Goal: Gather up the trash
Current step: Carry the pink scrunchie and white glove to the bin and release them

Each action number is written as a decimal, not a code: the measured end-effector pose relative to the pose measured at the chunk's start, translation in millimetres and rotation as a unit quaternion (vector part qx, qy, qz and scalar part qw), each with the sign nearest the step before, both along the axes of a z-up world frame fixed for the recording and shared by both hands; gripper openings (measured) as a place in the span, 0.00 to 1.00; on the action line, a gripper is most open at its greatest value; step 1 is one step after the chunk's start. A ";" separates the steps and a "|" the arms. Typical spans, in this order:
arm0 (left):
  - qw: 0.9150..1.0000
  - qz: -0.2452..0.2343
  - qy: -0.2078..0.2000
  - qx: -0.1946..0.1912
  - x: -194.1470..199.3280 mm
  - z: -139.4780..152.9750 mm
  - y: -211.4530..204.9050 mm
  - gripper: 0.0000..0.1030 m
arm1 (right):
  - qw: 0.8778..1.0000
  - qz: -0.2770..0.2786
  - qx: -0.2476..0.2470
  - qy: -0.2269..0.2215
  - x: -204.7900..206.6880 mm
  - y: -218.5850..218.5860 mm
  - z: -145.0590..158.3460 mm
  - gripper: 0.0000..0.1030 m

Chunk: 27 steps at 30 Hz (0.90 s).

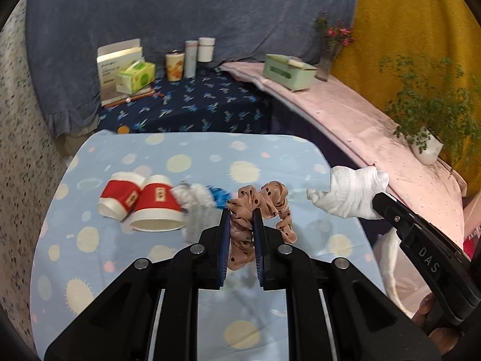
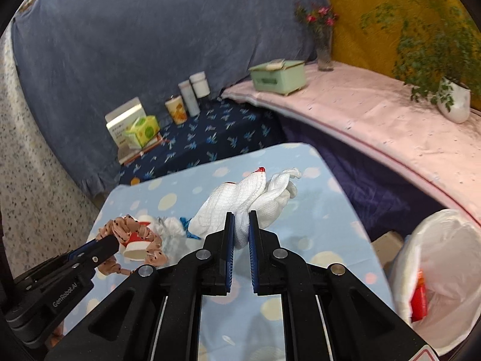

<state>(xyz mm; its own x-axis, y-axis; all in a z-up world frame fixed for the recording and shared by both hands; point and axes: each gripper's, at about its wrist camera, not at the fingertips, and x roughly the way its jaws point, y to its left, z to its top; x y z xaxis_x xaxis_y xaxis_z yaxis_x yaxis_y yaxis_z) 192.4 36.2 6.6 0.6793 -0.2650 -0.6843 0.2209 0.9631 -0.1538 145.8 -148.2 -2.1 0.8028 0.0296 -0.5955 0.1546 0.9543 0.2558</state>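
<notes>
**Scrunchie and gloves held above the light-blue tabletop**

The left gripper (image 1: 242, 213) is seen closed down on a tan, dark-dotted scrunchie (image 1: 261, 207); the fabric is pinched between the blue pads, with loops bulging out above and to the right of the fingertips; in the right wrist view the same scrunchie (image 2: 135, 234) is shown hanging from that gripper (image 2: 105, 245), apparently lifted off the cloth. The right gripper (image 2: 241, 215) is narrowed around a bundle of white knit gloves (image 2: 240, 198); the bunched cuff end is squeezed between its pads, and the fingers of the gloves fan out beyond the tips; the gloves (image 1: 351, 192) are also seen from the left wrist at the table's right edge.

Two red-and-white paper cups (image 1: 141, 201) are found lying on their sides on the light-blue spotted tablecloth (image 1: 192, 162), touching one another; just beside them a crumpled white and blue scrap (image 1: 204, 197) is seen, blurred. A bin lined with a white bag (image 2: 436, 258) is placed off the table's right side, with a red item (image 2: 419, 300) inside it. Behind, a green tissue pack (image 1: 136, 76) and some canisters (image 1: 191, 57) are set on a dark-blue patterned cloth.
</notes>
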 end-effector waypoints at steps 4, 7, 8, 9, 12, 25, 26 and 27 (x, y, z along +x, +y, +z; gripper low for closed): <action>1.000 -0.028 -0.012 0.000 -16.1 13.1 -35.2 0.14 | 1.000 -0.026 -0.001 -0.017 -28.6 -31.8 12.9 0.09; 0.998 -0.053 -0.020 0.002 -29.9 19.6 -64.1 0.14 | 0.999 -0.045 -0.002 -0.025 -47.6 -53.6 17.9 0.09; 0.998 -0.061 -0.021 0.002 -33.4 20.6 -72.5 0.14 | 0.998 -0.053 -0.001 -0.027 -55.2 -62.5 19.3 0.09; 0.997 -0.072 -0.022 0.003 -38.4 21.9 -84.3 0.14 | 0.998 -0.060 0.000 -0.029 -61.8 -70.3 20.1 0.09; 0.995 -0.100 -0.023 0.006 -51.7 23.3 -113.9 0.14 | 0.996 -0.083 0.000 -0.033 -81.1 -92.5 20.9 0.09; 0.979 -0.198 -0.023 0.028 -93.9 16.9 -217.7 0.14 | 0.985 -0.169 0.018 -0.028 -141.6 -177.9 3.0 0.09; 0.978 -0.203 -0.022 0.030 -95.2 15.6 -223.6 0.14 | 0.984 -0.173 0.020 -0.027 -144.4 -182.3 0.7 0.09; 0.977 -0.209 -0.021 0.032 -97.4 13.7 -229.9 0.14 | 0.984 -0.177 0.022 -0.026 -147.5 -186.3 -1.5 0.09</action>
